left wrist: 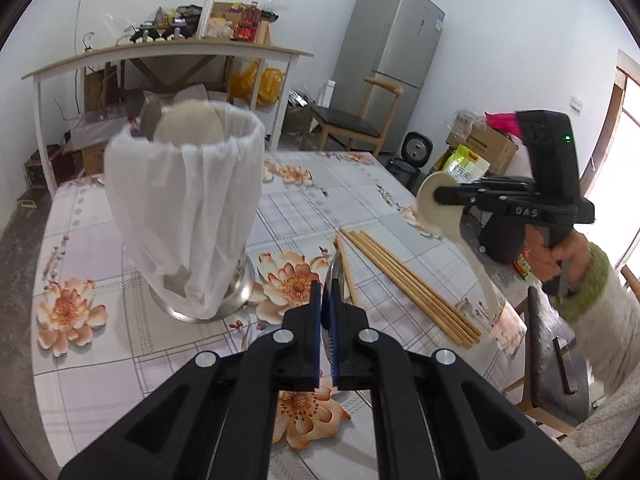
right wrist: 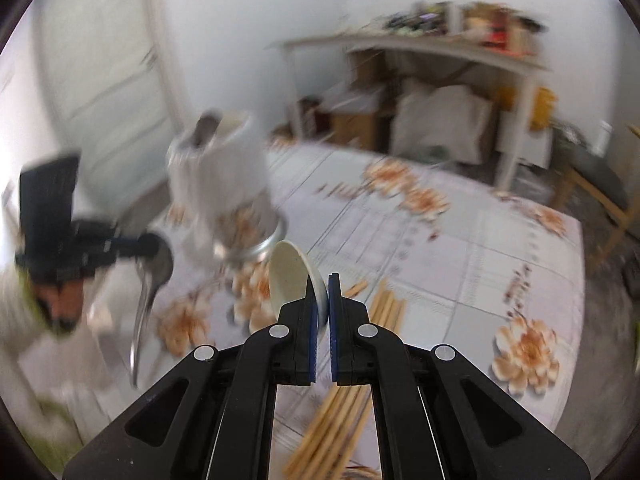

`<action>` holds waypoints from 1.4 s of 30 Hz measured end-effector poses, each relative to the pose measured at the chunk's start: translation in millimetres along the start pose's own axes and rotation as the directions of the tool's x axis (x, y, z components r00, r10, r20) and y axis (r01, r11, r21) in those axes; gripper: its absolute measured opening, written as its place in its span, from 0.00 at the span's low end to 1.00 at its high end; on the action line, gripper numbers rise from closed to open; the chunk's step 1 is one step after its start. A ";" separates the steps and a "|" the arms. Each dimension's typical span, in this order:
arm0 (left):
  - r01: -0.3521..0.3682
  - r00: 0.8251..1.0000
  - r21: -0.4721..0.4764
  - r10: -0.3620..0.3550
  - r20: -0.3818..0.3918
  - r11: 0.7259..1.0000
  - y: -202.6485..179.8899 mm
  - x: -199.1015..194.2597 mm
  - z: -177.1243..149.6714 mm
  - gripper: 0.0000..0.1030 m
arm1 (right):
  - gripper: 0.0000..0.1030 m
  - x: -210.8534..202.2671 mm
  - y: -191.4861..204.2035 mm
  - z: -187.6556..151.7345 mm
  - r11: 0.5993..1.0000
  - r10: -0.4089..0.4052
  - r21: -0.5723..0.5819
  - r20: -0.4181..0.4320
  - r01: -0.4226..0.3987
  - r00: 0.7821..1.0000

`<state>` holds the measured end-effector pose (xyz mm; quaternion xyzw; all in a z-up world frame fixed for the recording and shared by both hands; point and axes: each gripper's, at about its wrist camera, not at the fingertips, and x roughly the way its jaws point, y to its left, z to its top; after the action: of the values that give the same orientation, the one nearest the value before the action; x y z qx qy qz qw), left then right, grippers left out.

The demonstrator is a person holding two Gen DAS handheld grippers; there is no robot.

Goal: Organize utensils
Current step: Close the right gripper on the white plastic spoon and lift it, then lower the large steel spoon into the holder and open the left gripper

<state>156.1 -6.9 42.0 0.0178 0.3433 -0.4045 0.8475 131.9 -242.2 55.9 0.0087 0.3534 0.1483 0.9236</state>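
Note:
My left gripper (left wrist: 327, 288) is shut on a metal spoon (left wrist: 335, 270), seen edge-on between the pads. In the right wrist view that spoon (right wrist: 154, 276) hangs bowl-up from the left gripper (right wrist: 154, 246). The right gripper (right wrist: 323, 280) is shut on the bowl of a cream spoon (right wrist: 290, 276). From the left wrist view the right gripper (left wrist: 438, 196) is raised over the table's right side, and the cream spoon (left wrist: 436, 210) trails its handle downward. A metal holder draped in white cloth (left wrist: 184, 208) (right wrist: 224, 184) stands upright with spoons in it. Wooden chopsticks (left wrist: 408, 284) (right wrist: 384, 308) lie on the flowered tablecloth.
A person's hand and green-cuffed sleeve (left wrist: 580, 268) hold the right gripper. Behind the table (left wrist: 320, 196) are a cluttered side table (left wrist: 168, 54), a grey fridge (left wrist: 392, 52), a wooden chair (left wrist: 352, 120) and cardboard boxes (left wrist: 488, 144). Another chair (left wrist: 556, 344) sits at the table's right edge.

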 end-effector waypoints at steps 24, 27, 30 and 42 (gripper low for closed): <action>-0.144 0.952 0.006 0.137 0.275 0.990 -25.4 -91.8 50.7 0.03 | 0.03 -58.2 18.3 -19.4 0.925 -0.043 0.371 0.312 -0.080 0.949; -0.165 0.935 0.015 0.152 0.321 0.986 -27.2 -101.6 65.1 0.03 | 0.03 -61.6 16.8 -17.8 0.925 -0.046 0.372 0.322 -0.082 0.946; -0.194 0.913 0.012 0.177 0.368 0.981 -24.9 -108.3 82.2 0.03 | 0.03 -64.3 13.2 -16.6 0.924 -0.050 0.373 0.332 -0.082 0.942; -0.338 0.806 -0.062 0.323 0.495 0.939 9.3 -109.4 136.6 0.03 | 0.03 -60.8 9.3 -7.0 0.929 -0.039 0.359 0.340 -0.091 0.940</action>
<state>192.3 30.9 209.3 -0.0153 0.0987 -0.2464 0.9640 81.9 -250.9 91.3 0.2128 0.2094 0.0877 0.9504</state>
